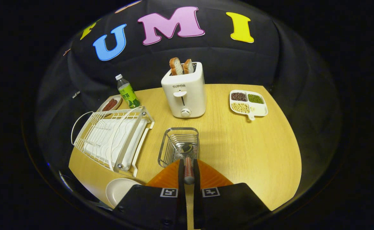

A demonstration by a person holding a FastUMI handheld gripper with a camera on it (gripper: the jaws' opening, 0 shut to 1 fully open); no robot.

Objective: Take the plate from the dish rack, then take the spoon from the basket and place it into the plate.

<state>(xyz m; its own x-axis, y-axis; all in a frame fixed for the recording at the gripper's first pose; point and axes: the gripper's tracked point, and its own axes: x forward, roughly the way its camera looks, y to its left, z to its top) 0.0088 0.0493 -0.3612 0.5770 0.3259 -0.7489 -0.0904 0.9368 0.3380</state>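
Gripper point(189, 174) nearly closed, both fingers point(180, 172) pressed on the handle of one spoon point(188, 166), held between them and pointing forward. Spoon's far end, dark with a touch of yellow, reaching to the wire basket point(178, 145) just ahead of the fingertips; whether inside it or just above the near rim, cannot tell. One cream plate point(120, 189) flat on the table, beside the fingers on the left, near the table's front edge. One white wire dish rack point(113, 139) on its tray, left of the basket, no dishes in its slots. Beyond the basket: one white toaster point(184, 91) with two bread slices point(180, 66) standing in the slots. Right of the toaster, one divided dish point(248, 103), three compartments with beans or grains, the fourth bare. Left of the toaster, one green-labelled bottle point(127, 92), upright, and one small oval plate point(110, 103) with sausages. Surface: light wood-grain table point(244, 150). Black cloth wall point(257, 67) behind and around.
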